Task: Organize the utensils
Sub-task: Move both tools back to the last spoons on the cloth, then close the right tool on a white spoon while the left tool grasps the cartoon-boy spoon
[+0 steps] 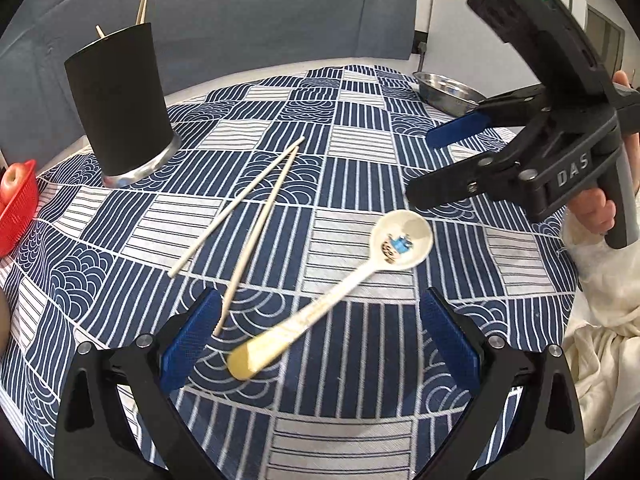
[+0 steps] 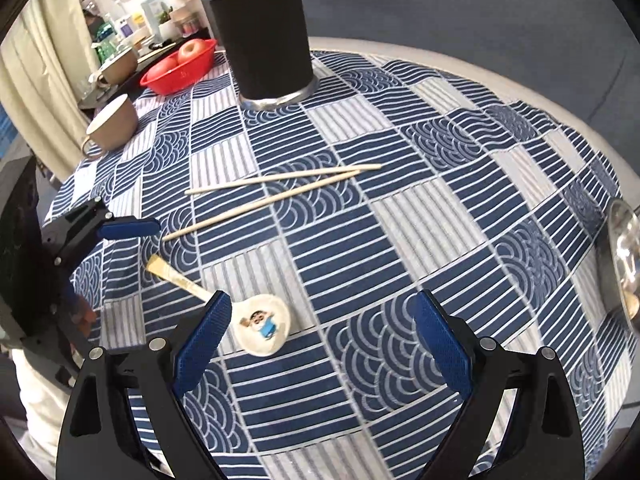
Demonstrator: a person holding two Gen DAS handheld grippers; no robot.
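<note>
closing in on ceramic spoon [image 1: 402,240] handle: left gripper [image 1: 320,336] wide open, empty; right gripper [image 2: 324,344] wide open, empty; chopsticks [image 1: 256,204] loose; black utensil holder [image 1: 120,100] awaiting; next, likely pinch, lift, drop in.

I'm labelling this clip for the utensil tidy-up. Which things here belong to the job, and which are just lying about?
Part of the job:
- ceramic spoon
- two loose chopsticks
- black utensil holder, chopsticks already inside
- left gripper and right gripper, both open

Lying about:
- red basket with apples
- beige mug
- steel bowl
</note>
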